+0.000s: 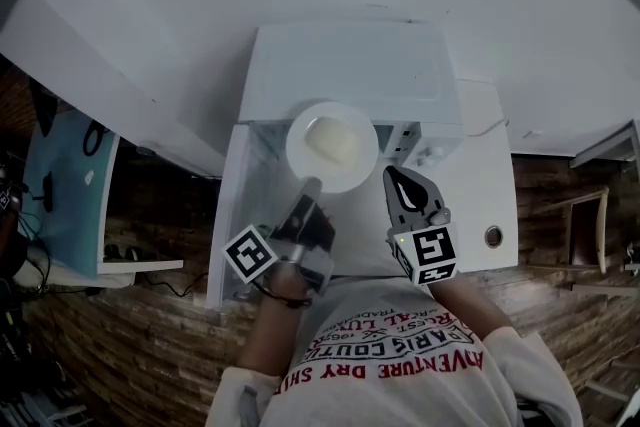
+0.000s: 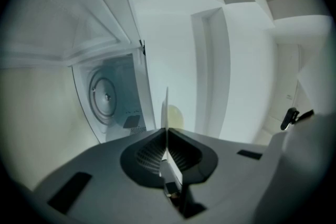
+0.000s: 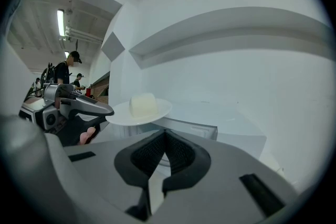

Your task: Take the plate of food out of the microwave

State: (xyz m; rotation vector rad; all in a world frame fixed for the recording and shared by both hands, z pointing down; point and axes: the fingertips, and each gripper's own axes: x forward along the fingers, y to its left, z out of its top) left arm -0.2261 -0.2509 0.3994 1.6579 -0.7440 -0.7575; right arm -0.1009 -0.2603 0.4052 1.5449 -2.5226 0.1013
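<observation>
Shirt front, then my left gripper (image 1: 308, 189) pinching the near rim of the plate of food (image 1: 332, 147), raised at the open microwave's (image 1: 350, 75) front. Left gripper view: jaws clamp the plate's rim edge-on. Right gripper view: my right gripper (image 3: 165, 135) is pressed together on nothing, with the plate far left.

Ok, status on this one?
Left tool shut on plate rim. Right tool shut, empty. Plate out of microwave, food aboard. Door open, nothing blocking.

A lab-like workroom: white microwave (image 1: 345, 65) on a white desk (image 1: 487, 185), ceiling strip light (image 3: 61, 22), people (image 3: 65, 71) working behind.
</observation>
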